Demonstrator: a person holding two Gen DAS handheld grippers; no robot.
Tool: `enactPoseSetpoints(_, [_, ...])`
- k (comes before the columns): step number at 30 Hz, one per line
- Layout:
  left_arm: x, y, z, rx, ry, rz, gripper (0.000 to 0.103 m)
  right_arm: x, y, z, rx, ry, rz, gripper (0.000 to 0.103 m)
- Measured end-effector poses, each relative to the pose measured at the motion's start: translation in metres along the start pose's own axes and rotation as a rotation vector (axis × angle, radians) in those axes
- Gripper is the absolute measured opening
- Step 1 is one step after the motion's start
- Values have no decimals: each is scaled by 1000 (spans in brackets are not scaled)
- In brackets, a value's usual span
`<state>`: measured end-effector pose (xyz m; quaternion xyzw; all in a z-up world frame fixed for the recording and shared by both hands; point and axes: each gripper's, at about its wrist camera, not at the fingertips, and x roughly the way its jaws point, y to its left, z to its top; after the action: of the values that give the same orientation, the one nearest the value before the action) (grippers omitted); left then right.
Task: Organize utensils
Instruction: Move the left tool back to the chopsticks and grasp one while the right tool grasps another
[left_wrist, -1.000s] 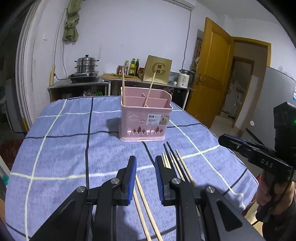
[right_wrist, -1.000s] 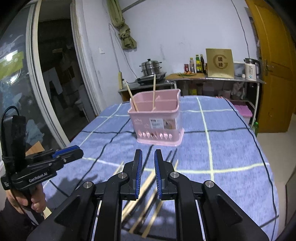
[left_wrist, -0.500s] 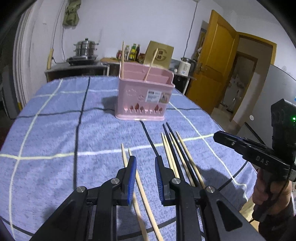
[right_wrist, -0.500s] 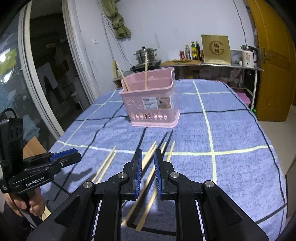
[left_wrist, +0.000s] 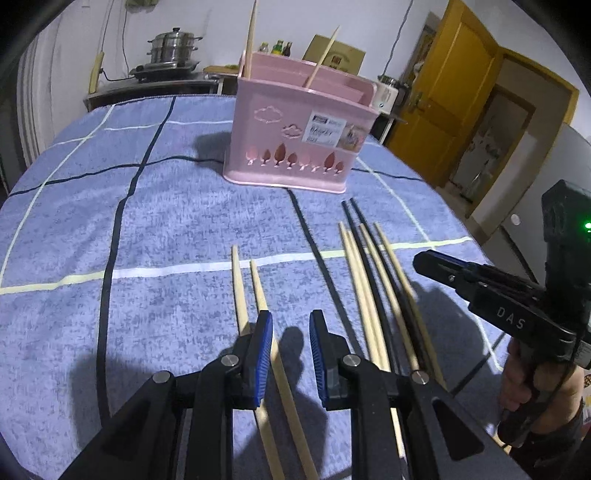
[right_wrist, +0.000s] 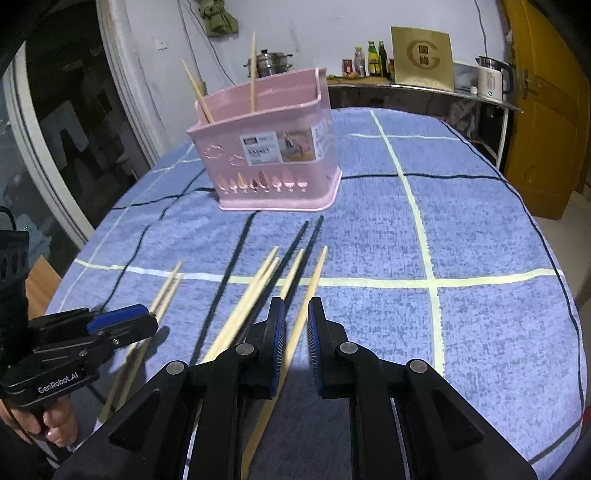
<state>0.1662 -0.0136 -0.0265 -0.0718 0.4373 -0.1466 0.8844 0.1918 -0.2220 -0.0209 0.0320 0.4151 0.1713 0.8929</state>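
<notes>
A pink utensil holder (left_wrist: 299, 122) stands on the blue checked tablecloth and holds two wooden chopsticks upright; it also shows in the right wrist view (right_wrist: 269, 147). Two wooden chopsticks (left_wrist: 255, 288) lie under my open left gripper (left_wrist: 287, 321), one running between its fingers. Further right lies a bundle of wooden and black chopsticks (left_wrist: 373, 273). In the right wrist view my right gripper (right_wrist: 293, 314) is open low over that bundle (right_wrist: 291, 258), with one wooden chopstick (right_wrist: 314, 280) between its fingers. Both grippers hold nothing.
The table edge curves close on the right (right_wrist: 569, 332) and near side. A counter with a pot (left_wrist: 173, 44), bottles and a kettle (right_wrist: 491, 77) stands behind the table. A yellow door (left_wrist: 454, 92) is at the right.
Both grippers have moved down and forward toward the chopsticks on the cloth. Both have stayed open and empty.
</notes>
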Motion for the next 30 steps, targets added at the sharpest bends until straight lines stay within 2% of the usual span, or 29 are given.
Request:
enactPoseSetpoints(4, [9,1,6,-3,17,28,20,9,-3,5,-9,23,-16,14])
enactPoseSetpoints(14, [19,1,14,-9,41,34,20,37,-5,17,-22,89,-37,14])
enactPoseSetpoints(21, [26,-4,24,11,51,54,20,48,-6,28,-31,102,-63,14])
enactPoseSetpoints(24, [29,-6,26,27,53,68,17,50,-5,31,-38,108,-68,13])
enactPoseSetpoints(28, [33,-5,31,29,62,90,7,52,-4,32,-44,112,-68,10])
enactPoseSetpoints(30, [33,-4,32,29,66,93,6,52,-4,34,-42,112,-64,9])
